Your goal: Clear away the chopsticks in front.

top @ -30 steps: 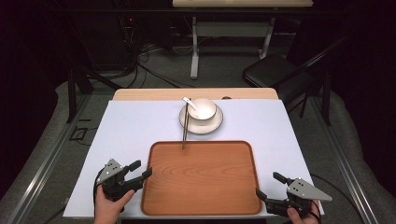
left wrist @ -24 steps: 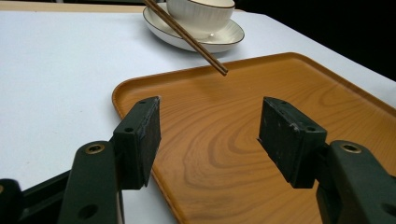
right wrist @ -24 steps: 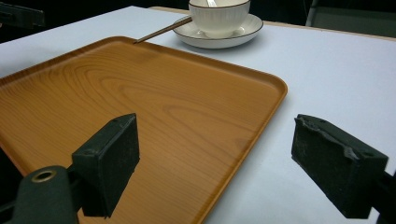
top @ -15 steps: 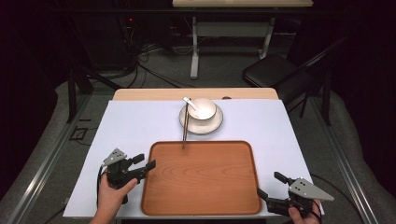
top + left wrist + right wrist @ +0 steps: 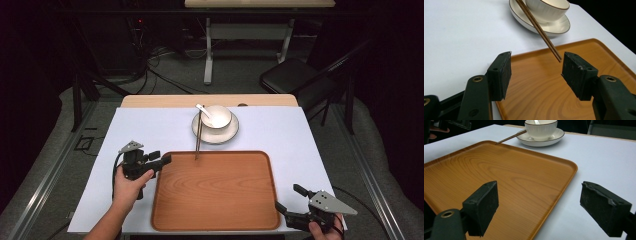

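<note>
The left gripper [image 5: 162, 162] is hovering wide open and empty over the tray [image 5: 215, 220] edge; the right gripper [image 5: 289, 198] is standing open and empty beside the tray corner.

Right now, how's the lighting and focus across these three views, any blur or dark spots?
High view: tabletop evenly lit, room behind nearly black. Left gripper view: its own black pads soft and close, chopsticks sharp. Right gripper view: tray crisp, soft sheen on its wood.
</note>
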Tool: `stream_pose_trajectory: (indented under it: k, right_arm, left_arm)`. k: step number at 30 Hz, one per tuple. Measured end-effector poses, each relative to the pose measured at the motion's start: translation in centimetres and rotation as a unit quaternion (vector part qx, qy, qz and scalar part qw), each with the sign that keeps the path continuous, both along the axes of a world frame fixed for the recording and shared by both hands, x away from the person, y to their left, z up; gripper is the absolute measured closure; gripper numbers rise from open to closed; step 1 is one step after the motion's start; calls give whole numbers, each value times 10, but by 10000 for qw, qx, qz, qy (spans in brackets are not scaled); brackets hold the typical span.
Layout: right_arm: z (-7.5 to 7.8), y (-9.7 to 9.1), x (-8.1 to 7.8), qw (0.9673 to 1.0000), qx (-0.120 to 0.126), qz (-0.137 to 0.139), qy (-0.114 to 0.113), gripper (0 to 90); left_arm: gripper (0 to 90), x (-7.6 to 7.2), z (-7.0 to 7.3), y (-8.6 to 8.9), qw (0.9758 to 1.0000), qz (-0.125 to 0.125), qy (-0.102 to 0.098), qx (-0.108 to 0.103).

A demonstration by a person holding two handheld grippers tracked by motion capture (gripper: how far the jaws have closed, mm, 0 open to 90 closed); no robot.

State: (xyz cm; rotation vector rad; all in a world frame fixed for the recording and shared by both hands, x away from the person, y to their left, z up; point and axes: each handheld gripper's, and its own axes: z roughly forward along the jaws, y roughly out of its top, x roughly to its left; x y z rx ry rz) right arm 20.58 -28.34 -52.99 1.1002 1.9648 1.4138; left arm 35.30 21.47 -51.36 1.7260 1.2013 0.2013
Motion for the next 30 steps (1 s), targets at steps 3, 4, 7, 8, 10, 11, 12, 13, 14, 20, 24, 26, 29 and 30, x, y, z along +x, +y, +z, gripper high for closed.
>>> stream_pose_trajectory:
  k: [3,4,7,8,10,11,12,13,14,20,24,26,29,30]
  right_arm:
    - [0,0,0,10000,-13,2,-17,144]
    - [0,0,0,10000,-10,-1,-16,144]
    - [0,0,0,10000,2,-4,-9,144]
    - [0,-1,0,10000,5,-4,-5,144]
    - [0,0,0,10000,4,-5,2,144]
    - [0,0,0,10000,4,-5,2,144]
    - [0,0,0,10000,1,1,1,144]
    - [0,0,0,10000,0,4,-2,144]
    - [0,0,0,10000,-5,8,-5,144]
    - [0,0,0,10000,15,-2,-1,144]
    - [0,0,0,10000,16,3,1,144]
    - [0,0,0,10000,8,13,-1,144]
    - [0,0,0,10000,-8,26,-12,144]
    - [0,0,0,10000,-9,26,-16,144]
  left_arm:
    - [404,6,3,-1,10000,27,44,-34]
    - [405,9,4,-2,10000,40,36,-19]
    - [411,15,8,-3,10000,55,35,43]
    - [411,19,9,-5,10000,44,62,53]
    - [412,24,11,-6,9999,54,94,44]
    - [414,24,11,-6,9999,54,94,44]
    - [414,26,11,-6,9999,66,119,26]
    - [415,29,12,-7,9999,85,148,-5]
    - [415,31,12,-8,9998,87,162,15]
    - [416,47,17,-14,9994,108,308,106]
    - [410,54,20,-19,9992,144,362,60]
    - [400,60,21,-25,9990,203,400,50]
    - [396,68,23,-31,9984,257,478,125]
    - [396,71,23,-33,9982,258,520,159]
